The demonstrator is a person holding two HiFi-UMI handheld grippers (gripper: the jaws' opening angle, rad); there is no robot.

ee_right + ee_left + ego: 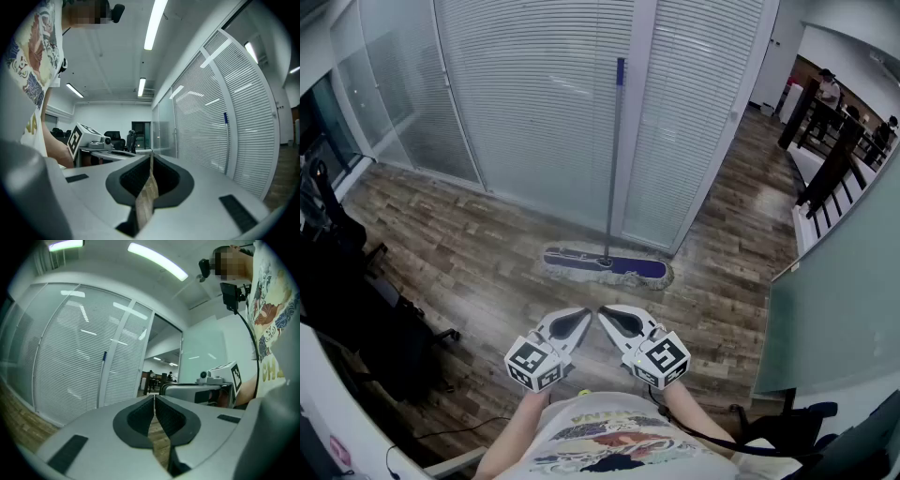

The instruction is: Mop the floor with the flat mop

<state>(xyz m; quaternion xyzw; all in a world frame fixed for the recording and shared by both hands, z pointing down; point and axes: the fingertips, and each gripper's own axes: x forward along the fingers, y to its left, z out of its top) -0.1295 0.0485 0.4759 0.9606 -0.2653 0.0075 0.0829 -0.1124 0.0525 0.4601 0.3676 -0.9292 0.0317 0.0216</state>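
Whereas only my head view shows the blue fringed pad of the metal-poled flat mop [605, 264] on the wood-plank floor [469, 253] against white slatted blinds [534, 94], my left gripper [586, 313] and right gripper [603, 312] sit closed, empty.

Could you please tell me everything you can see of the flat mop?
The flat mop stands unheld: a slim grey metal-looking handle with a blue grip on top, nearly upright against the white frame of the blinded glass wall. Its long flat head, blue with a pale fringe, lies flat on the wood-look floor.
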